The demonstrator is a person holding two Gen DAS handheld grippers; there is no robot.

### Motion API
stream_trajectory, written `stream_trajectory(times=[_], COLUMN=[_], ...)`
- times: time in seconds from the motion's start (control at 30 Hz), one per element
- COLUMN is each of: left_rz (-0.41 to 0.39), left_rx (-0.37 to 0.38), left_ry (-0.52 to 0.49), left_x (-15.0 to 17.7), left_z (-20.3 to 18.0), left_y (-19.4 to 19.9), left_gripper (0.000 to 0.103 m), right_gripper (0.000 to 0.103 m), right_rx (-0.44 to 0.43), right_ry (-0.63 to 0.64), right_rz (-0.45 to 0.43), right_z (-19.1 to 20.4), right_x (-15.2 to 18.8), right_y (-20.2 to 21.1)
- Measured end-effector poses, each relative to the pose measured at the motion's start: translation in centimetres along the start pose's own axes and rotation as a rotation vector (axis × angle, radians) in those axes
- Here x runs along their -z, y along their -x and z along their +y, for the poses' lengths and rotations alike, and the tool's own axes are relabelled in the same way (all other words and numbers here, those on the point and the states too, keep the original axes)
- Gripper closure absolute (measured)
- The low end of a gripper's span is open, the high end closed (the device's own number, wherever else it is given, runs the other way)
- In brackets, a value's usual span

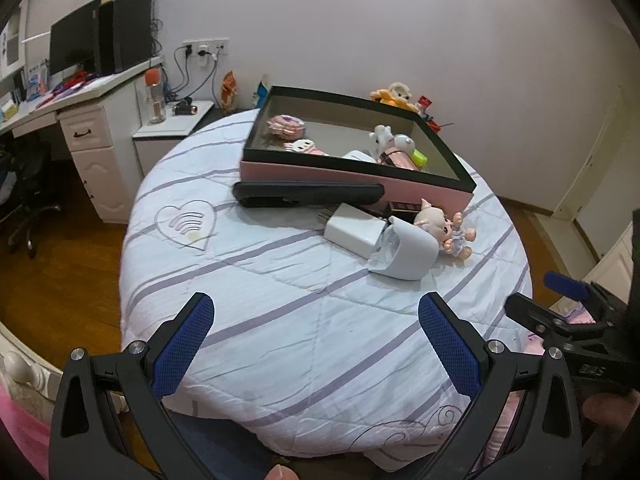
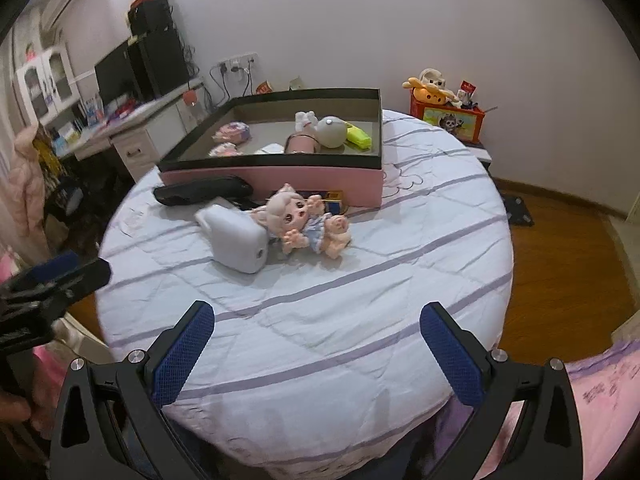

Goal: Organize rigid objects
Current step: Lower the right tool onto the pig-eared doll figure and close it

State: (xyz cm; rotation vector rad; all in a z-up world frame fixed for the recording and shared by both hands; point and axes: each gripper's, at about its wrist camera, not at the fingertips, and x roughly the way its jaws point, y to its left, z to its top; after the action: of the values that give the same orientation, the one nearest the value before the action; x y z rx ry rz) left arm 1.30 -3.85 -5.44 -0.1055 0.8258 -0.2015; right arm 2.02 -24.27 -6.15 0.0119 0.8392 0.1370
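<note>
doll (image 2: 308, 224): on back | white case (image 2: 236, 238): beside | pink box (image 2: 280, 174): open, behind

Desk (image 1: 80, 96), monitor (image 1: 72, 46), perhaps speakers (image 1: 124, 32).

A plain pale wall (image 1: 360, 20) closes the room behind a round bed spread with a light quilt (image 1: 280, 300) striped in lilac. The floor (image 2: 560, 272) is warm brown wood, with a wooden skirting board along the wall's foot. To the left stands a white desk (image 1: 80, 128) with drawers, carrying a dark monitor (image 1: 72, 46) and a black speaker (image 1: 124, 34). A socket strip (image 1: 206, 48) on the wall feeds several cables. A black office chair (image 1: 24, 200) sits by the desk. At far right is a pale door (image 1: 592, 160).
</note>
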Motion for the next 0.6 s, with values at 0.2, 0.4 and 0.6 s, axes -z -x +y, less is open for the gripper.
stream_trajectory(times=[0.2, 0.4, 0.6], left_rz=[0.025, 0.045, 0.069], left_rx=[0.001, -0.011, -0.009], left_ry=[-0.004, -0.006, -0.013], left_x=[-0.2, -0.7, -1.3], left_z=[-0.4, -0.3, -0.5], left_y=[-1.3, -2.9, -4.7], left_gripper=[0.000, 0.000, 0.000], right_gripper=[0.000, 0.000, 0.000], right_rx=[0.053, 0.053, 0.037], right_ry=[0.090, 0.177, 0.266], right_rz=[0.036, 0.053, 0.082], right_z=[-0.8, -0.6, -0.2], right_x=[-1.4, -2.8, -3.6], right_y=[-3.1, -6.0, -8.8])
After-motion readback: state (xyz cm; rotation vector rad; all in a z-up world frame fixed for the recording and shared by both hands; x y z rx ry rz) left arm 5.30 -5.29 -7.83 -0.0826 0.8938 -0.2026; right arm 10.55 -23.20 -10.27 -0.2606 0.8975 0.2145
